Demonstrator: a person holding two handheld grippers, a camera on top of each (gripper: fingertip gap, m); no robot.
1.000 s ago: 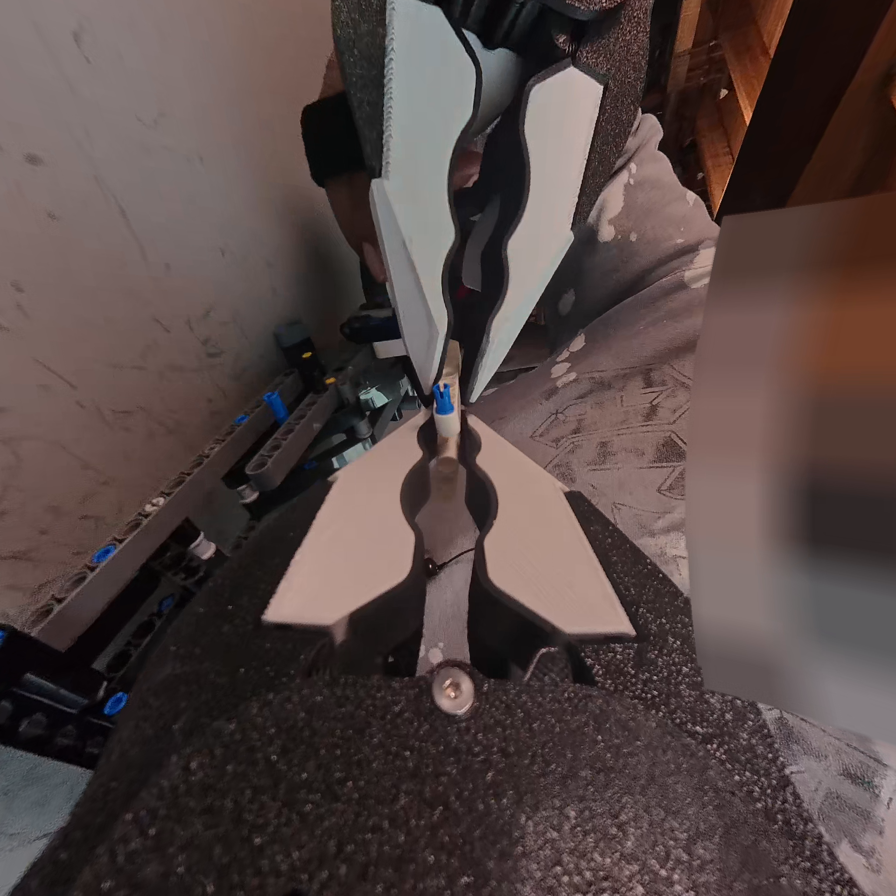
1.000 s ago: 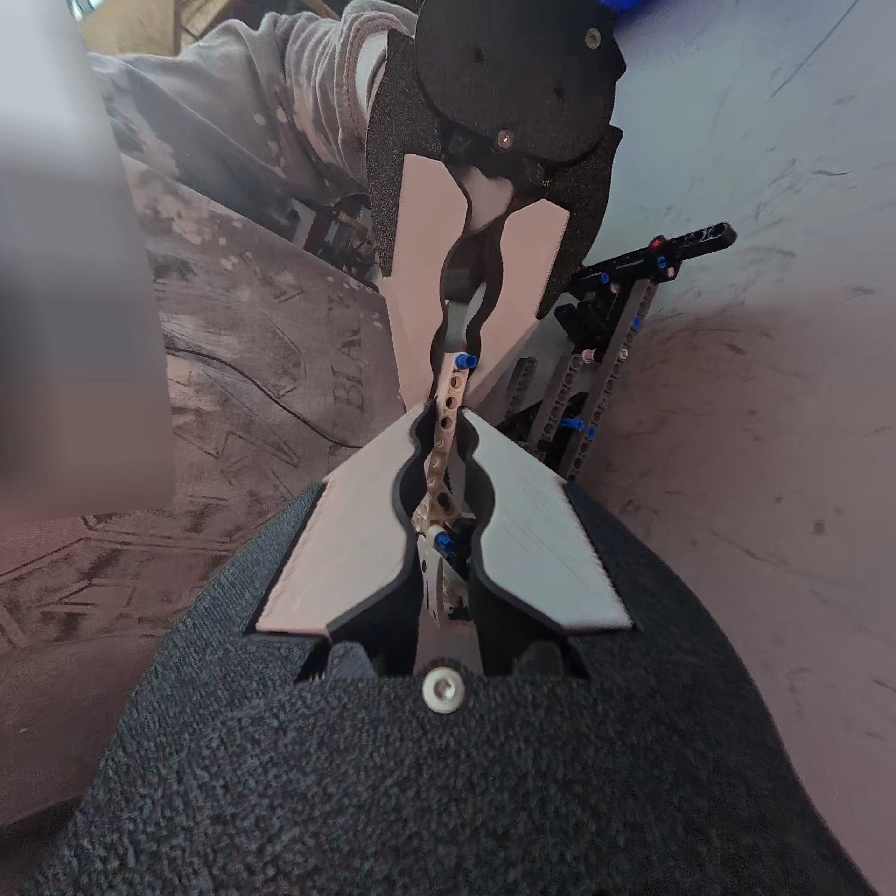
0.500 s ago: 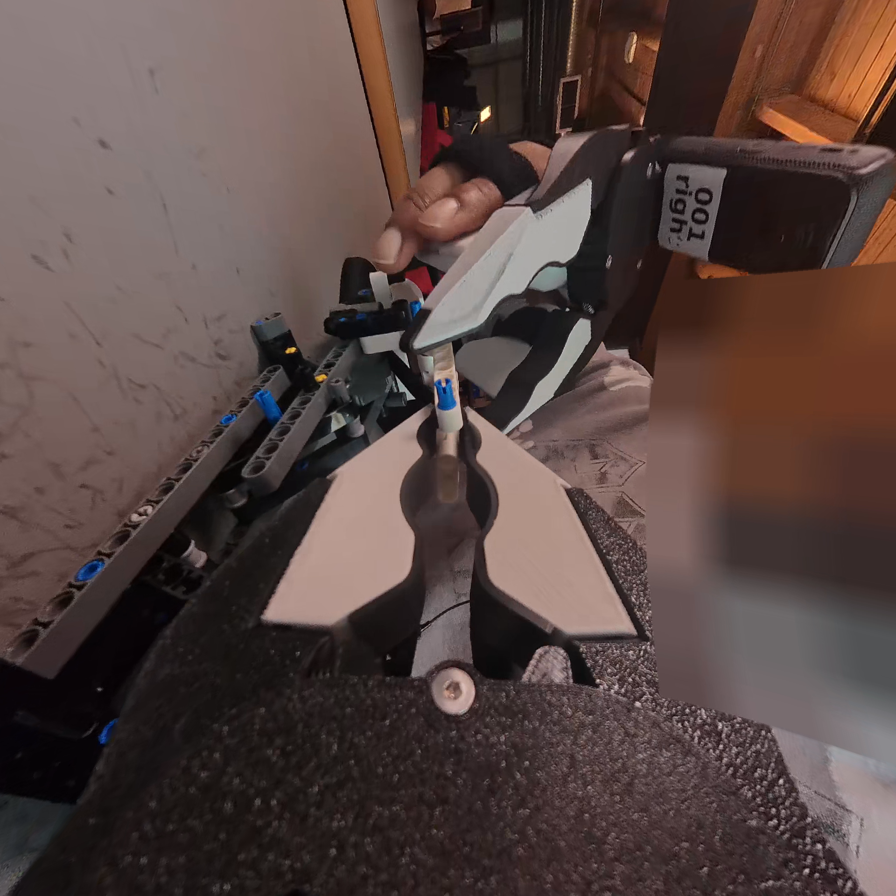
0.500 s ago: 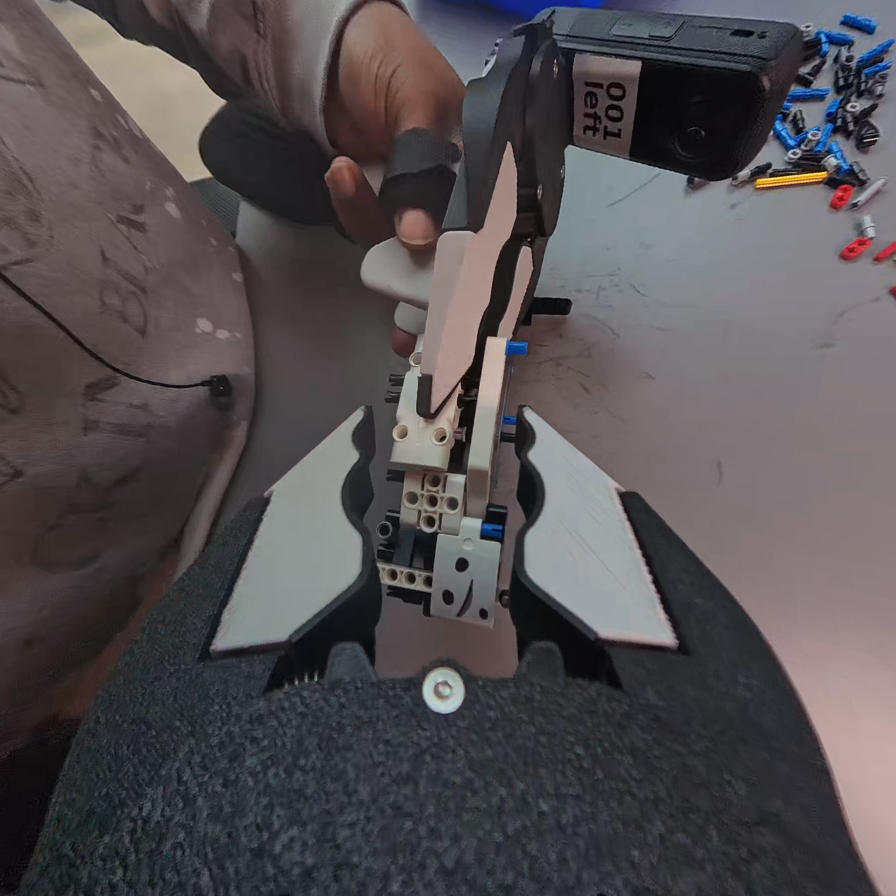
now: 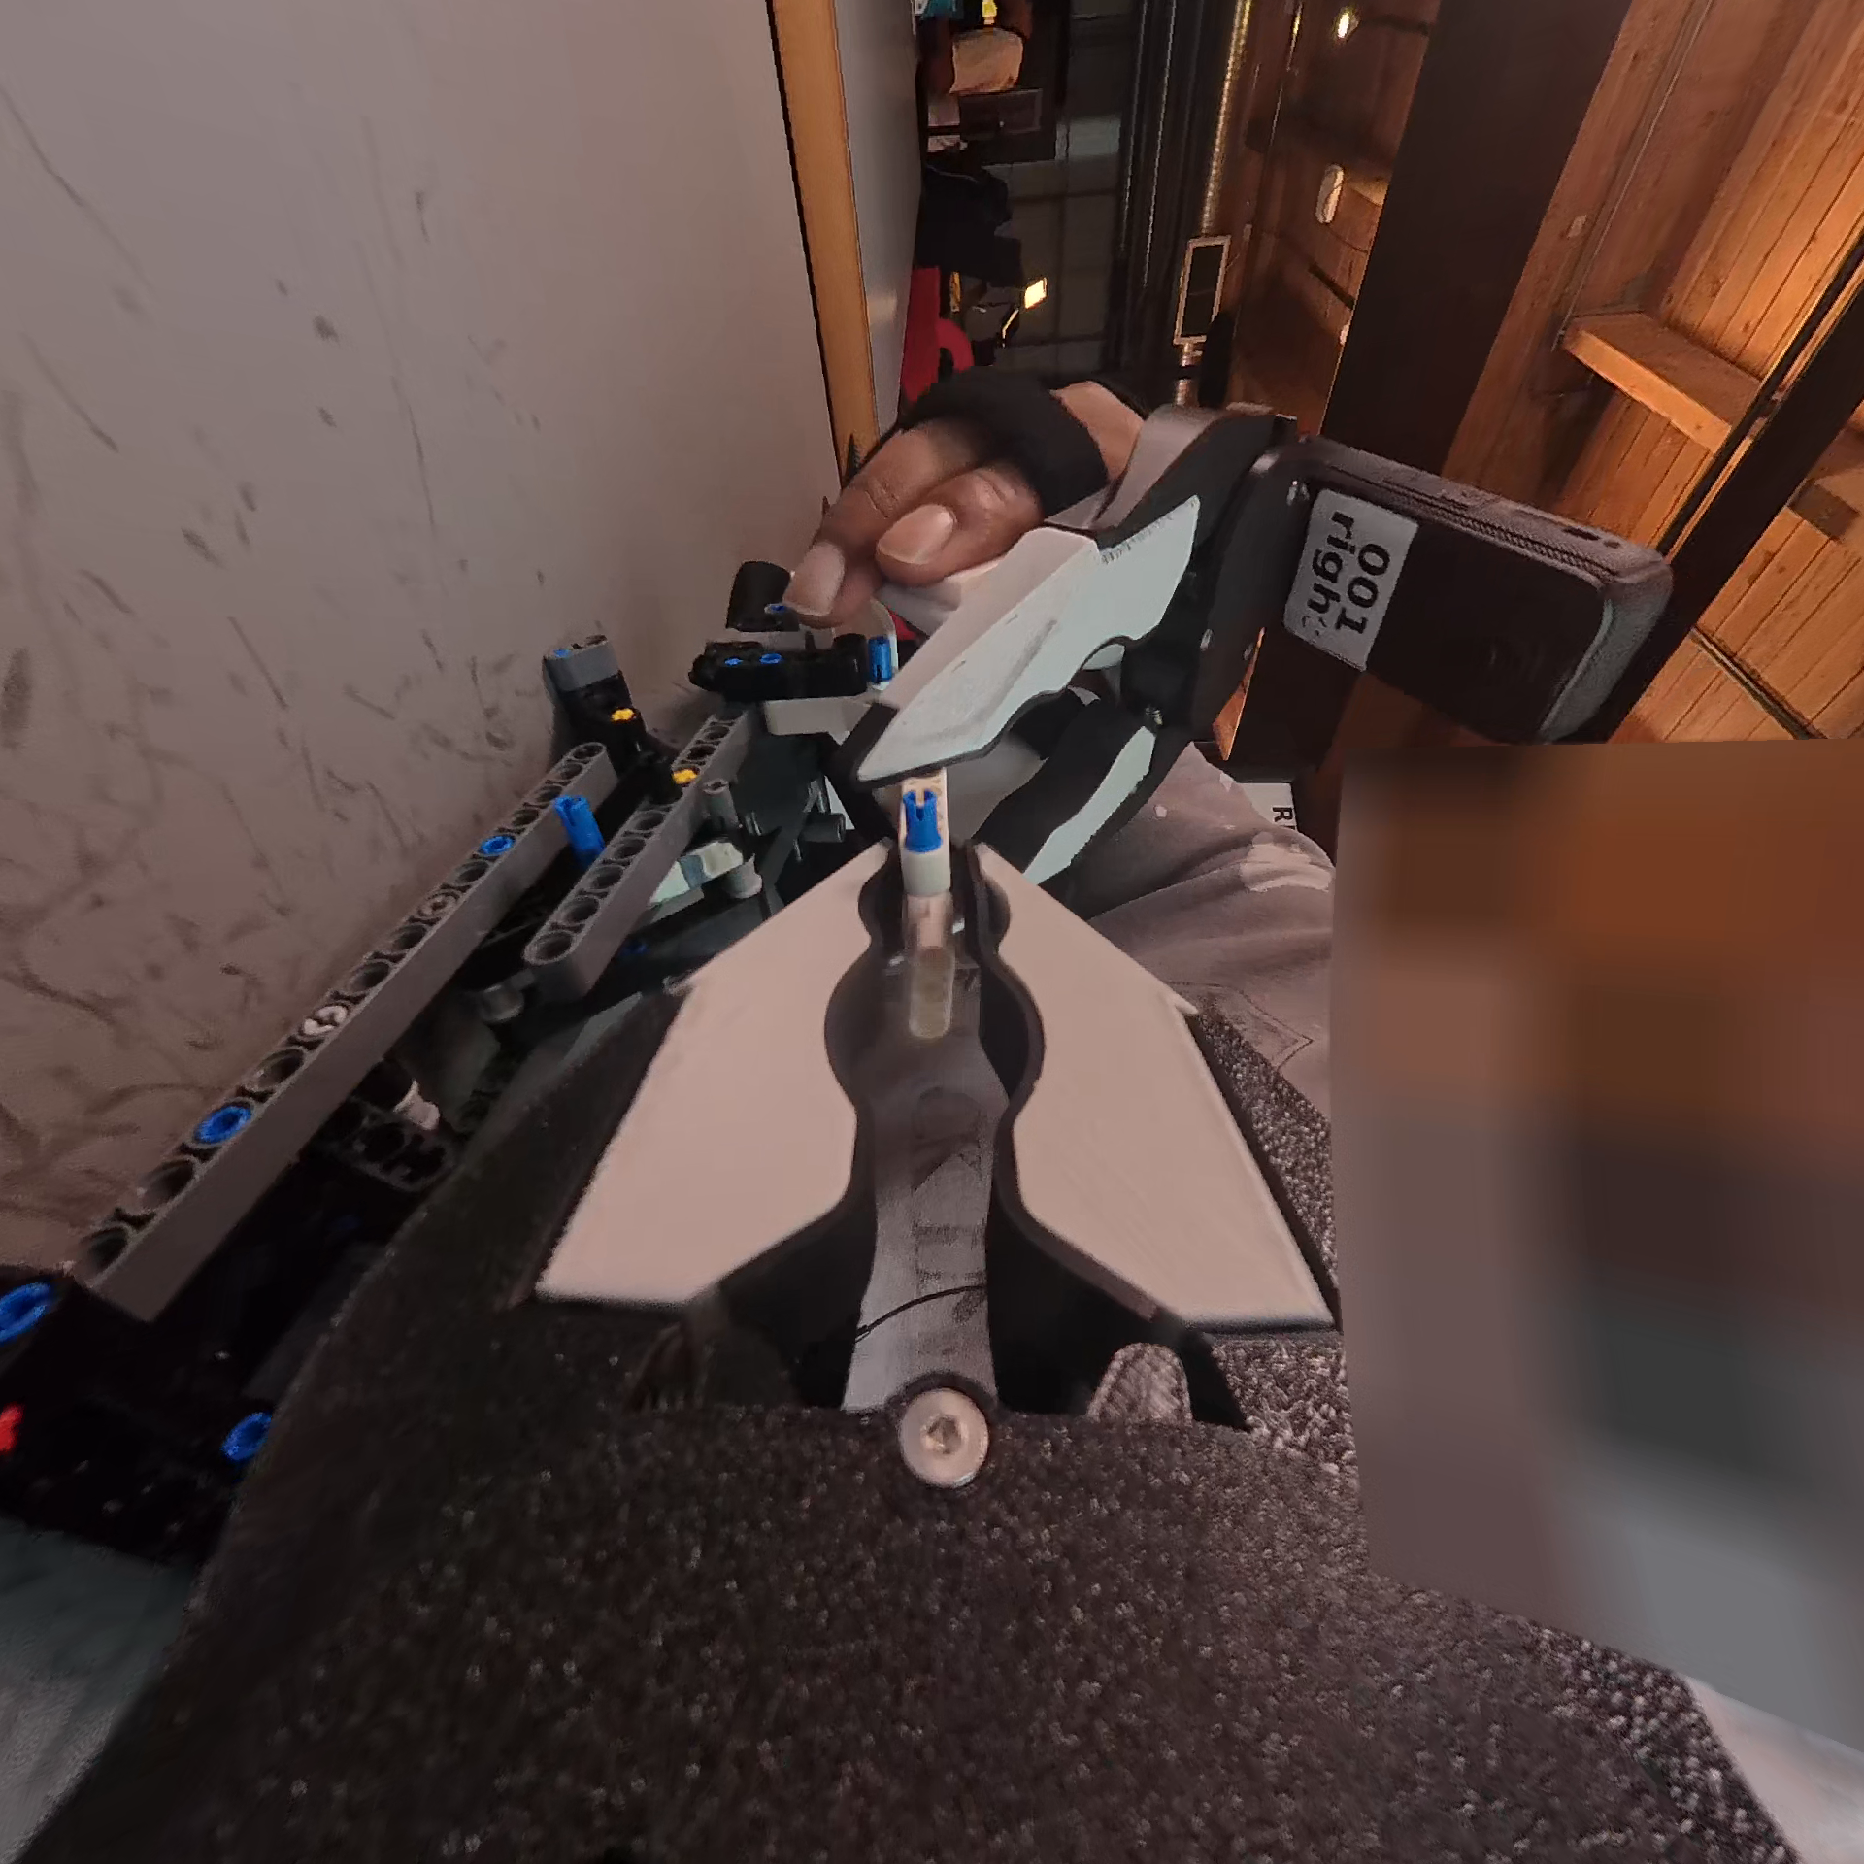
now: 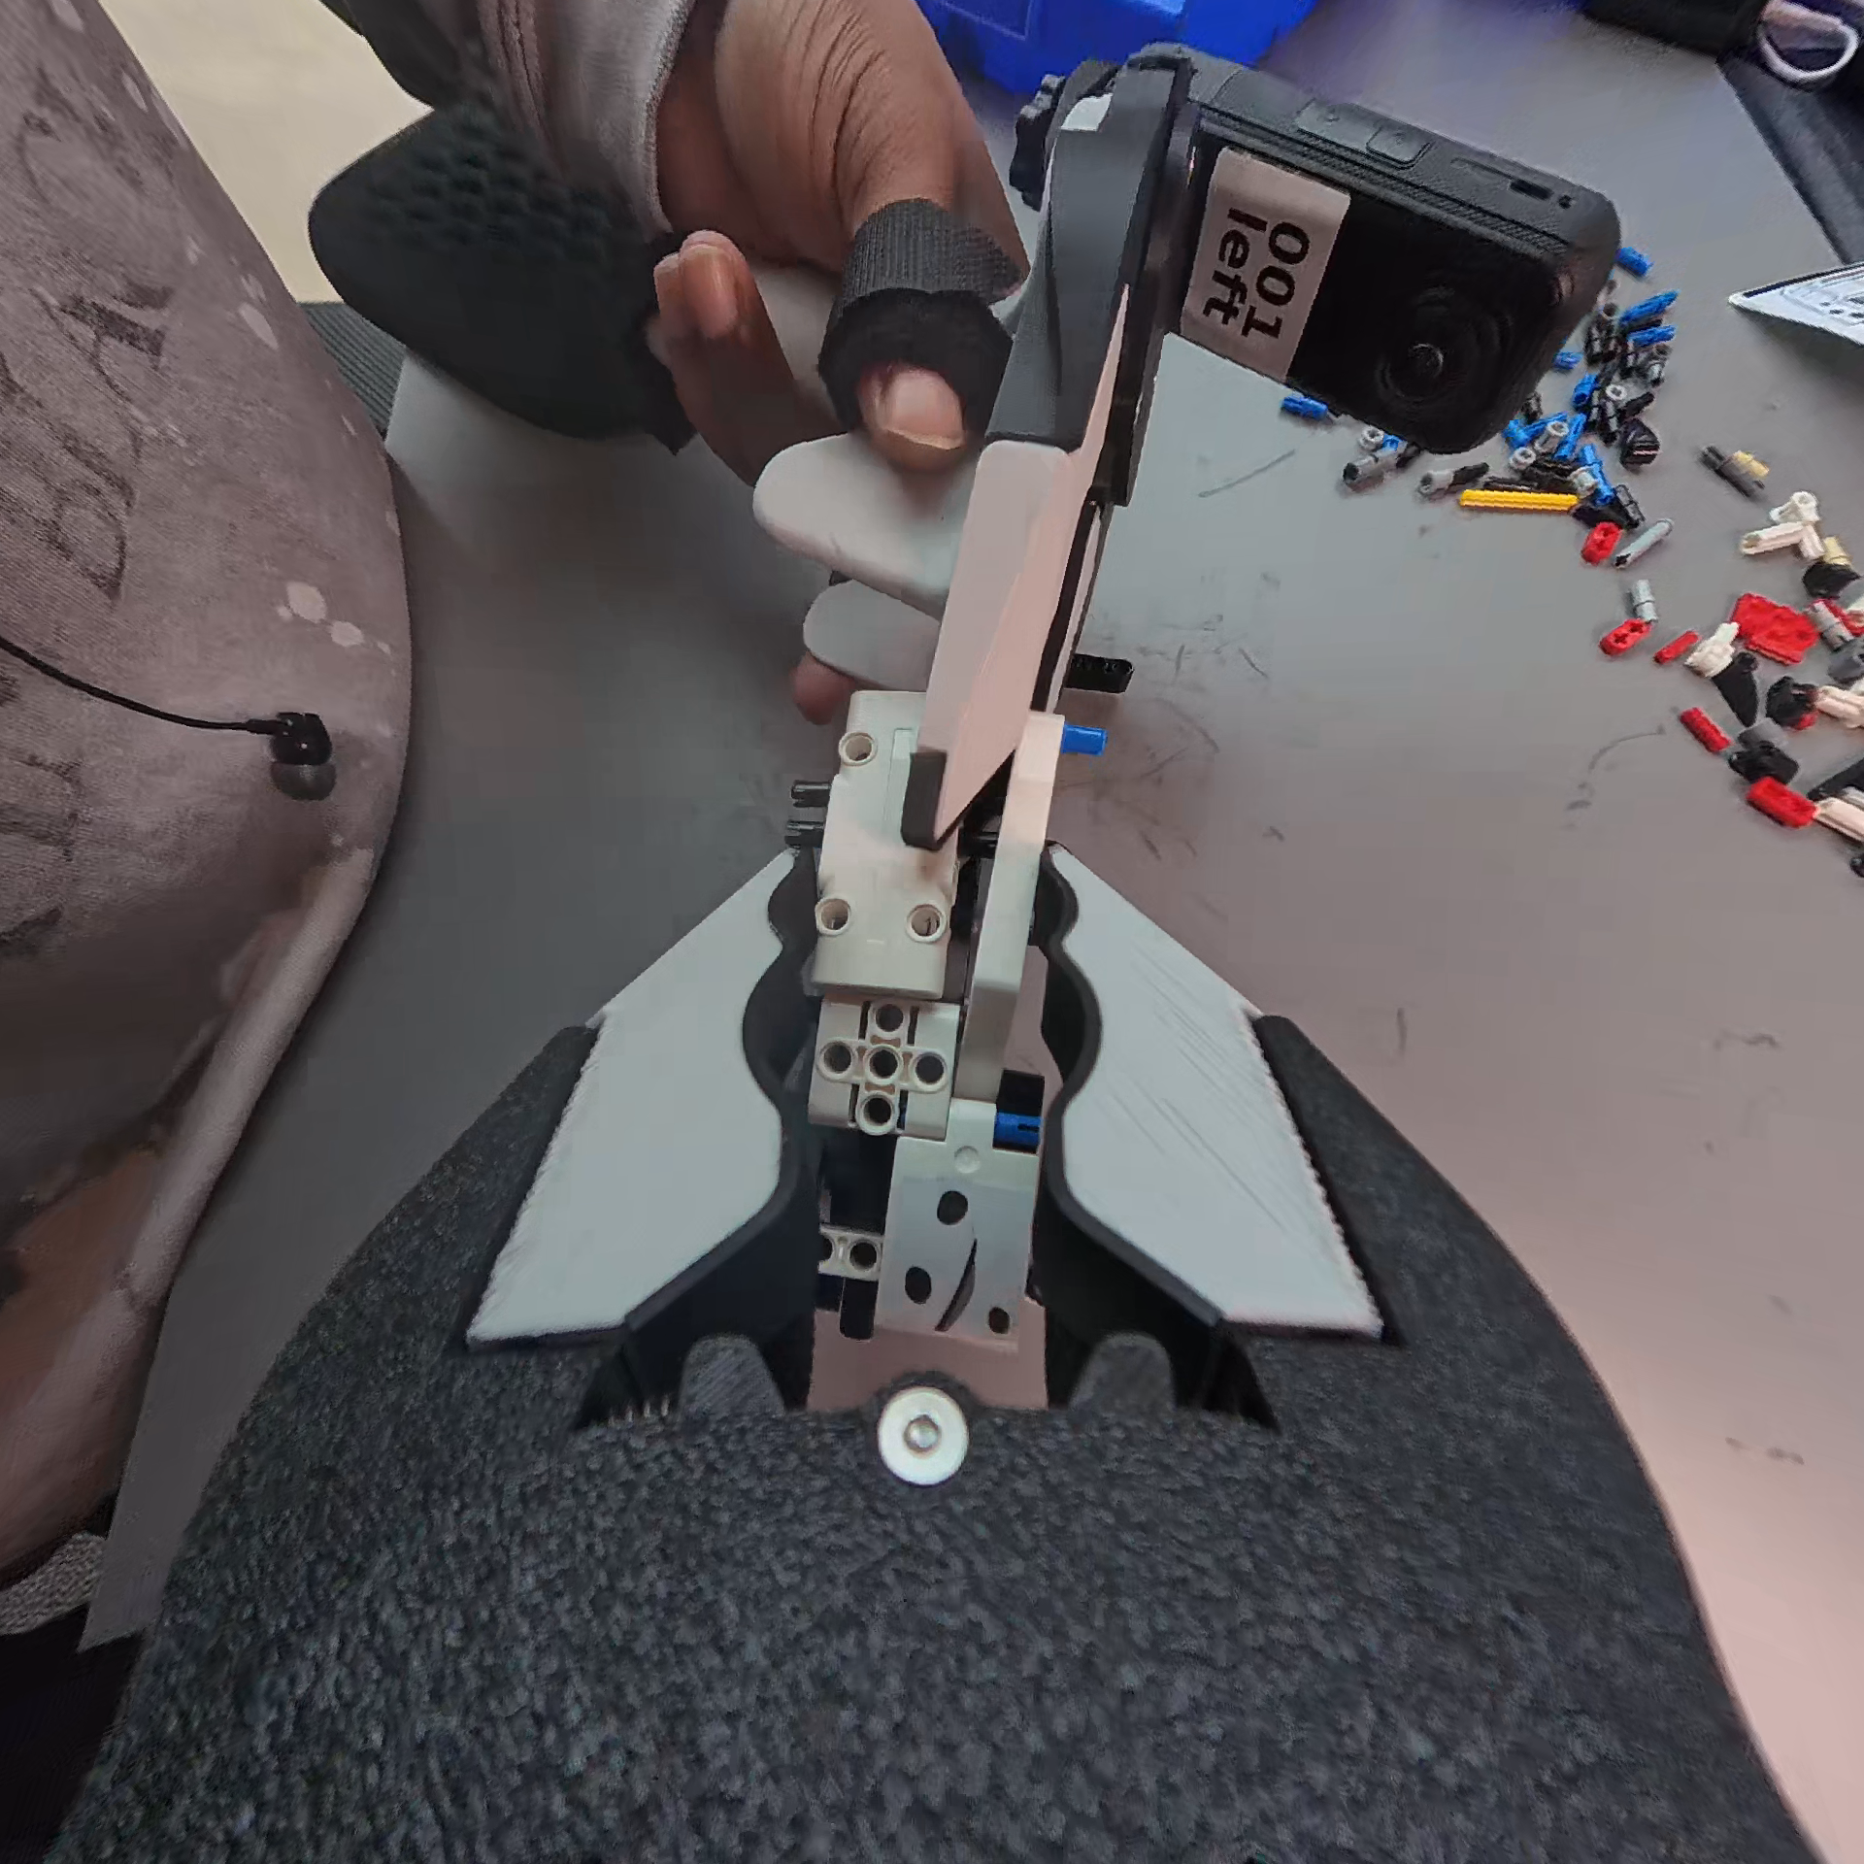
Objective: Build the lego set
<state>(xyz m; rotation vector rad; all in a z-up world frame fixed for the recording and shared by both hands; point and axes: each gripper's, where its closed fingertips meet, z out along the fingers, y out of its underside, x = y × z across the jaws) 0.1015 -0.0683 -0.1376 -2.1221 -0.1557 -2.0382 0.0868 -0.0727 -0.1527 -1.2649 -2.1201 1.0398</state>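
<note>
A white Lego sub-assembly [image 6: 888,1049] of blocks, a long beam and blue pins is held in the air between both grippers. My right gripper [image 6: 923,867] has its jaws against the two sides of its lower part. My left gripper [image 6: 938,807] comes down from above and is shut on its top. In the left wrist view the left gripper [image 5: 923,857] pinches the beam [image 5: 923,867] edge-on, with a blue pin [image 5: 920,817] at its end. The right gripper [image 5: 958,817] meets it from ahead. A long grey and black Lego chassis [image 5: 403,999] lies on the table behind.
Loose blue, black and yellow parts [image 6: 1594,444] and red and white parts [image 6: 1775,646] are scattered on the grey table [image 6: 1311,908] at the right. A blue bin [image 6: 1059,30] stands at the back. The person's clothed lap [image 6: 151,605] is at the left. My two grippers' fingertips are within a few centimetres of each other.
The right gripper rolled about a quarter turn, opened wide around the sub-assembly, then narrowed its jaws onto its sides. The left gripper kept its hold on the beam.
</note>
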